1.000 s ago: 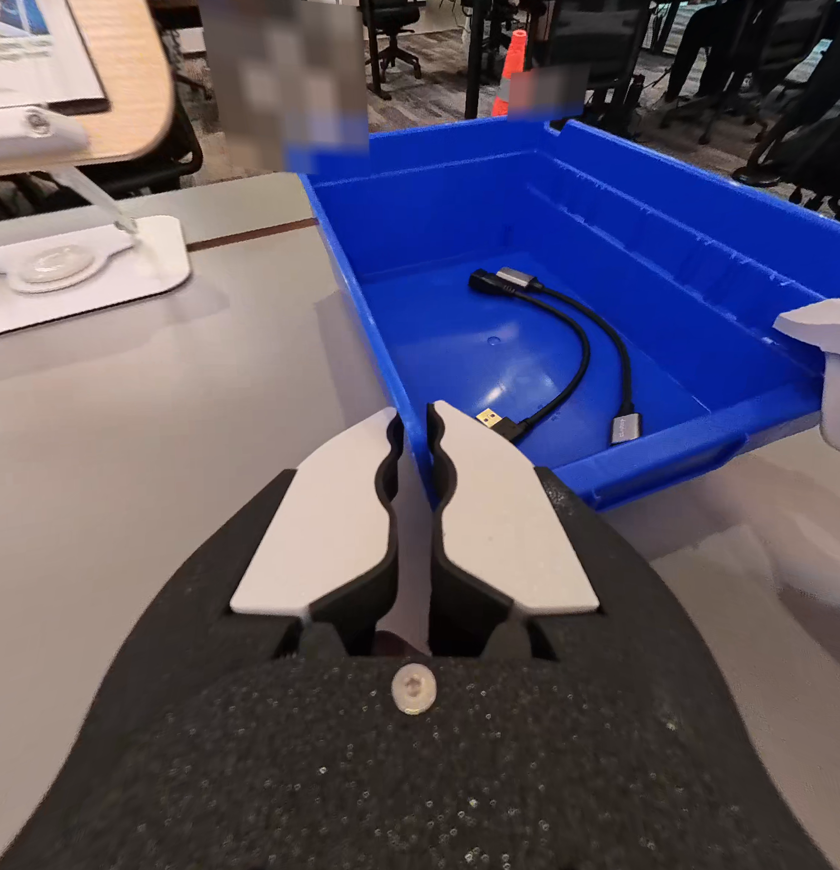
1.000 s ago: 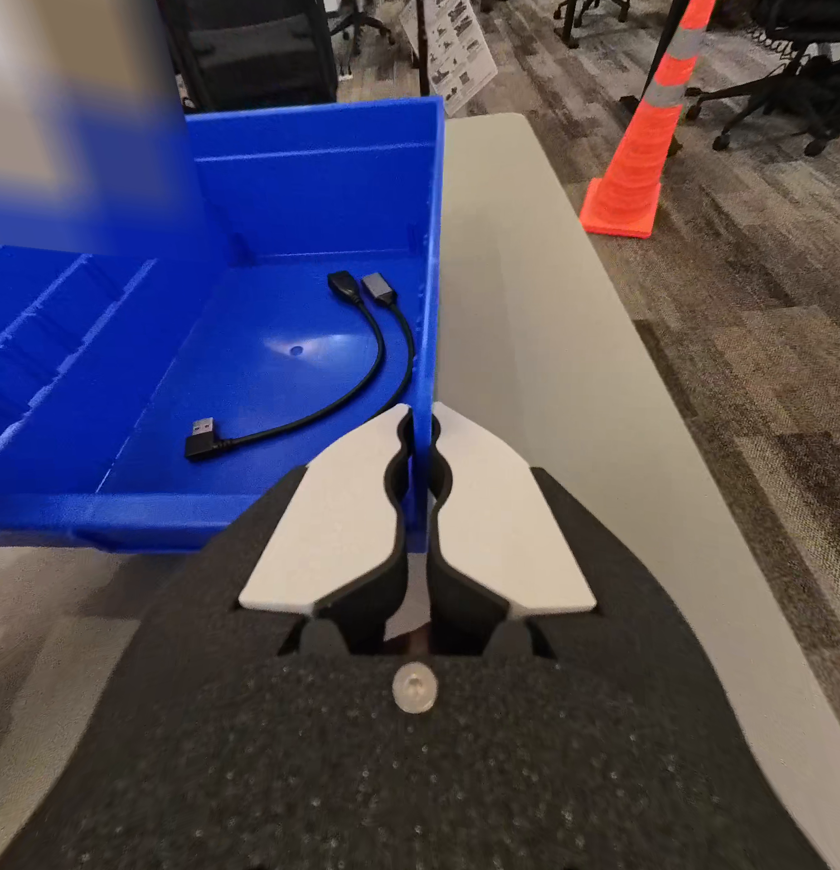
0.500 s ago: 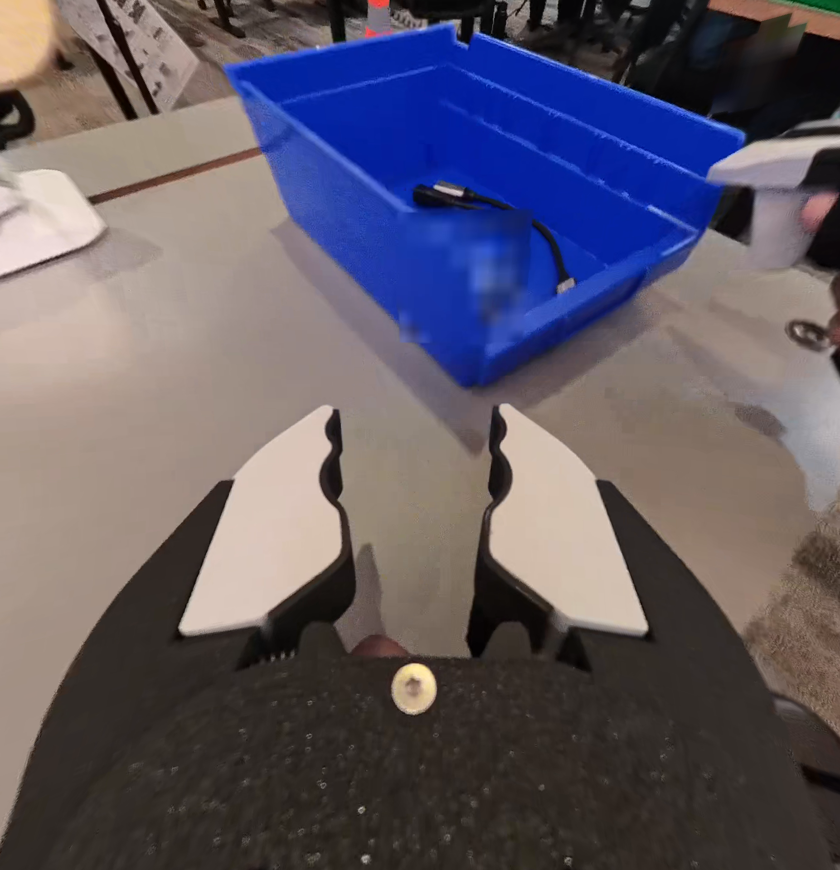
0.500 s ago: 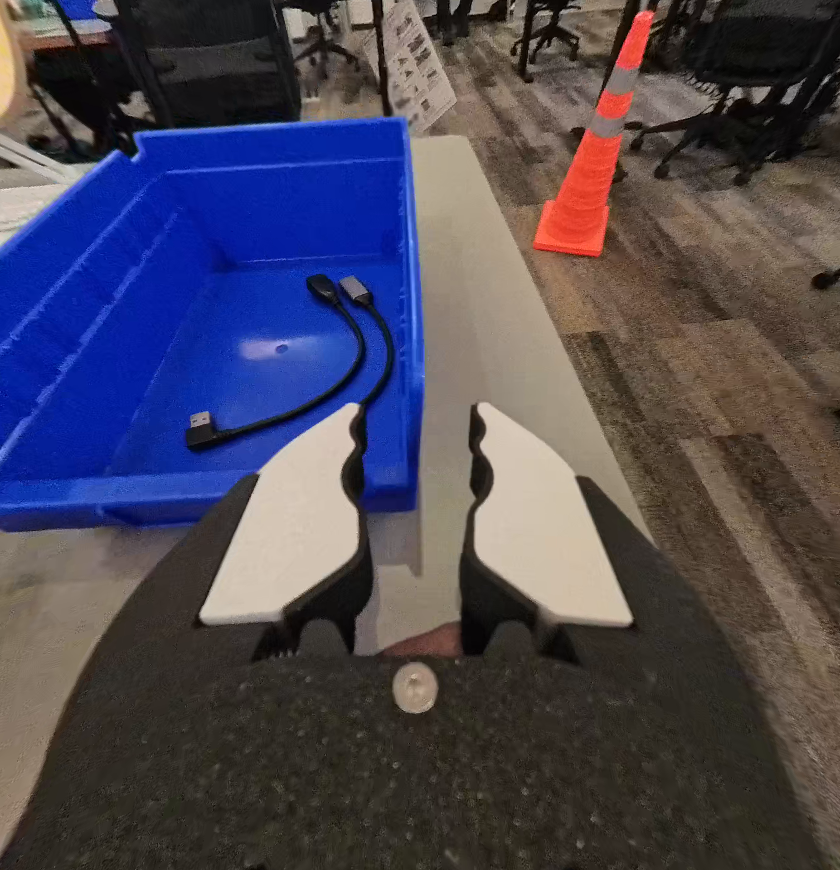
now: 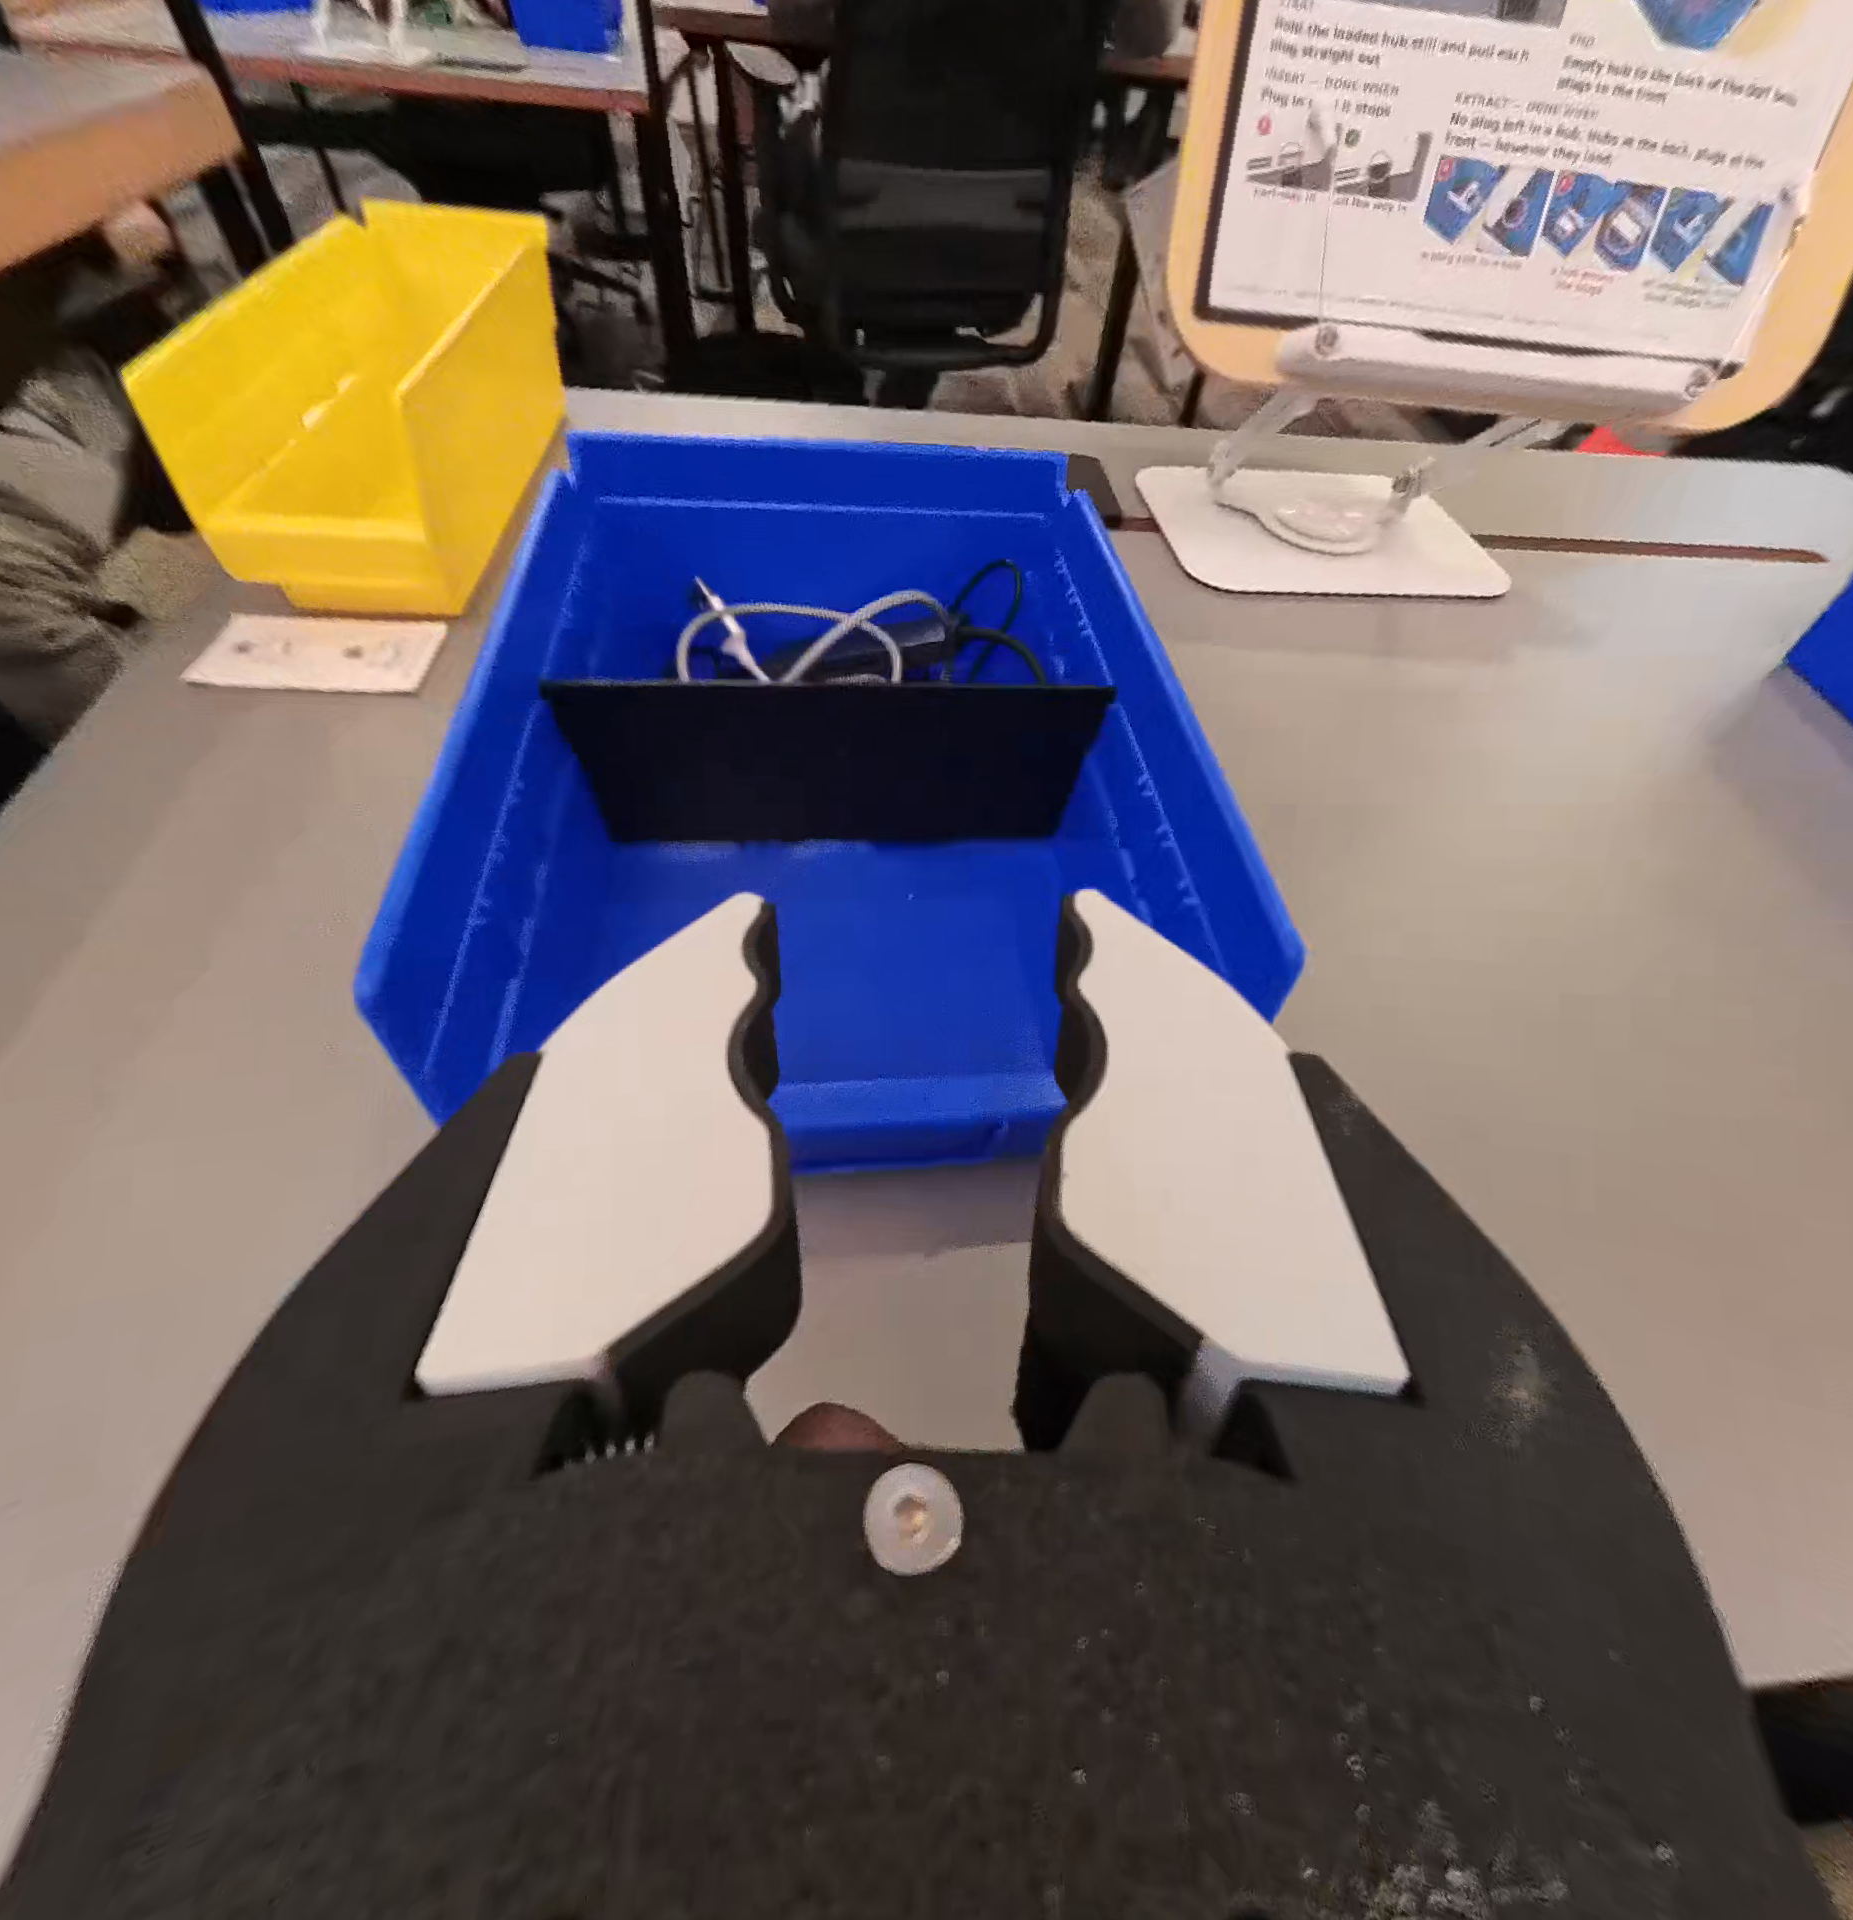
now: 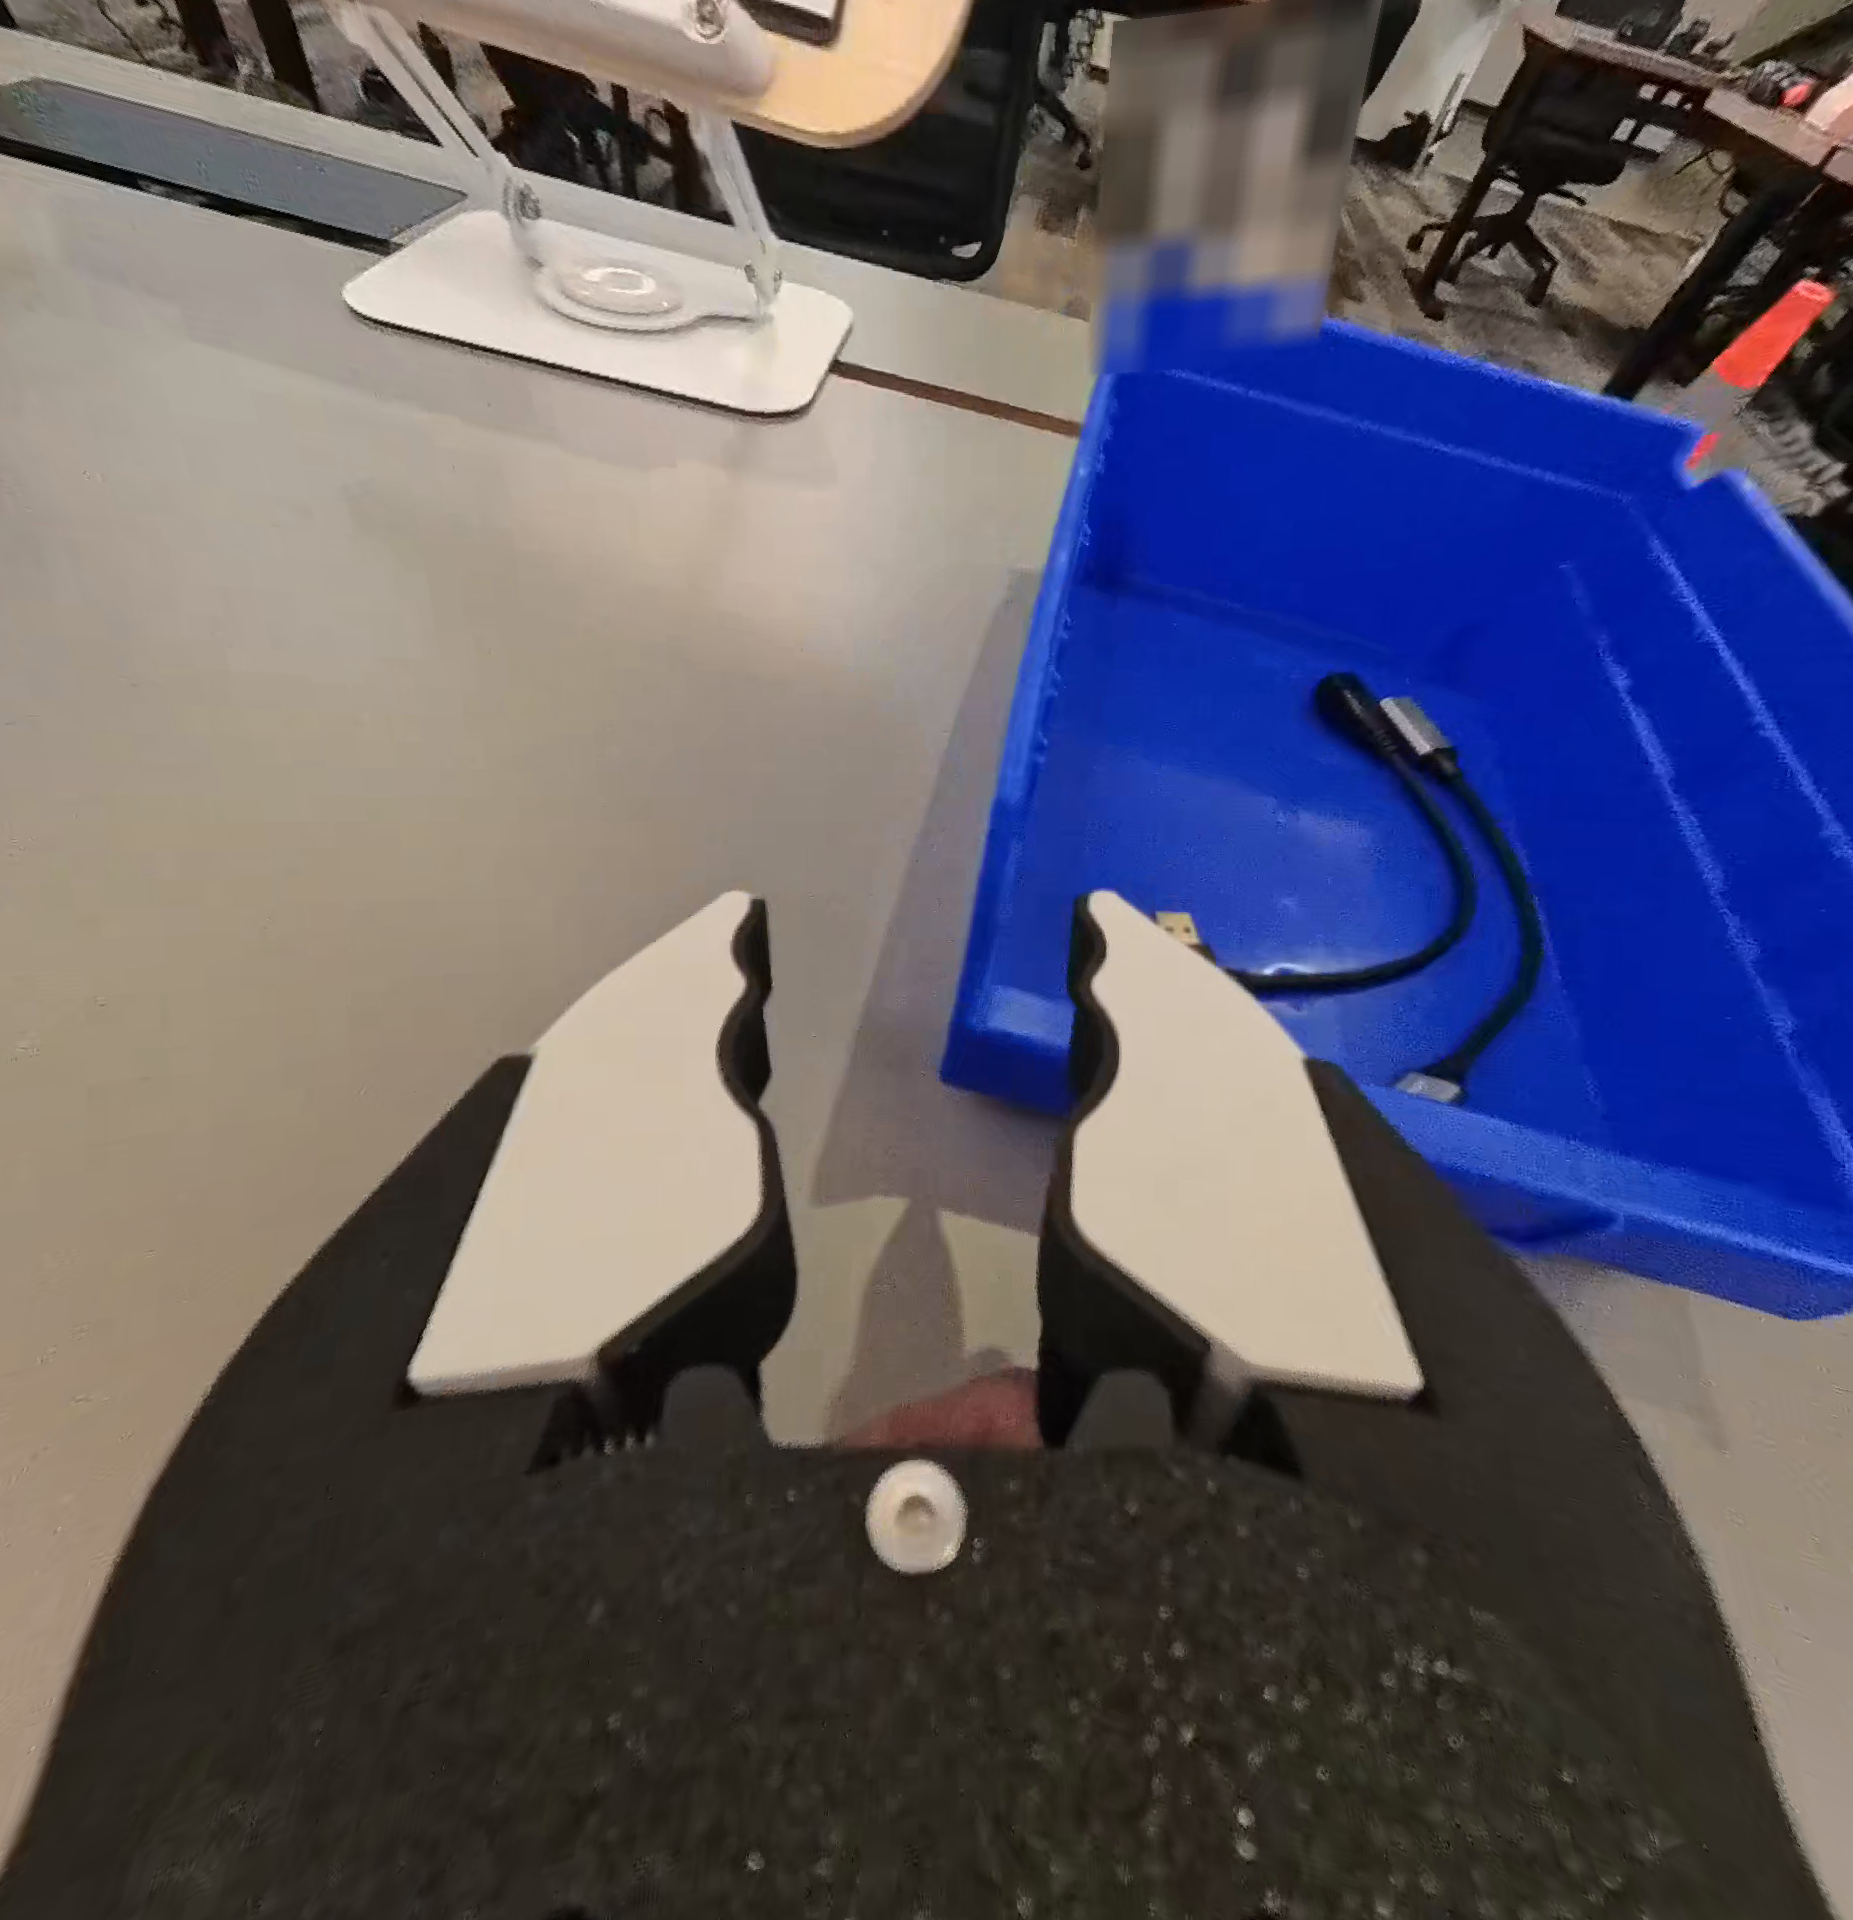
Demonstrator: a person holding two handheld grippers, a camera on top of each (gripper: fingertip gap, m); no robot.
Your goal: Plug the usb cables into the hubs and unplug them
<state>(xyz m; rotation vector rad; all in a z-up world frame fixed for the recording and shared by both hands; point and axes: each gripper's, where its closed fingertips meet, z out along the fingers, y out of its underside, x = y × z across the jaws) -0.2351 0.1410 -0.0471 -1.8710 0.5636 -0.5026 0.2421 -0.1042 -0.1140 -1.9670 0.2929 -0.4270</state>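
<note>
Blue plastic makes up the big bin with a black divider wall (image 5: 828, 769) that sits on the grey table (image 5: 1524, 831), right in front of the left gripper (image 5: 914, 940). Its jaws are wide apart and hold nothing. On the far side of the divider lies a tangle of grey and black cables (image 5: 849, 639), and something dark in the middle of it may be a hub, but I cannot tell. The near side of the bin is bare.

At the far left stands an open yellow plastic bin (image 5: 361, 416), with a small white card (image 5: 314, 652) lying flat near it. At the far right, a white stand with an instruction board (image 5: 1327, 520) rests on the table.

The right gripper (image 6: 917, 935) hovers over the table just left of a second blue plastic bin (image 6: 1036, 727). Its jaws are also wide apart and empty. Two short black usb cables (image 6: 1462, 914) lie side by side on this bin's floor, curved, with their far ends close together and their near plugs loose. Nothing is plugged into them.

I think the work is between steps. No cable is being held right now. I see no hub clearly, so I cannot say how many plugs are done. The tangle in the far part of the divided bin looks like what is left to sort out.
</note>
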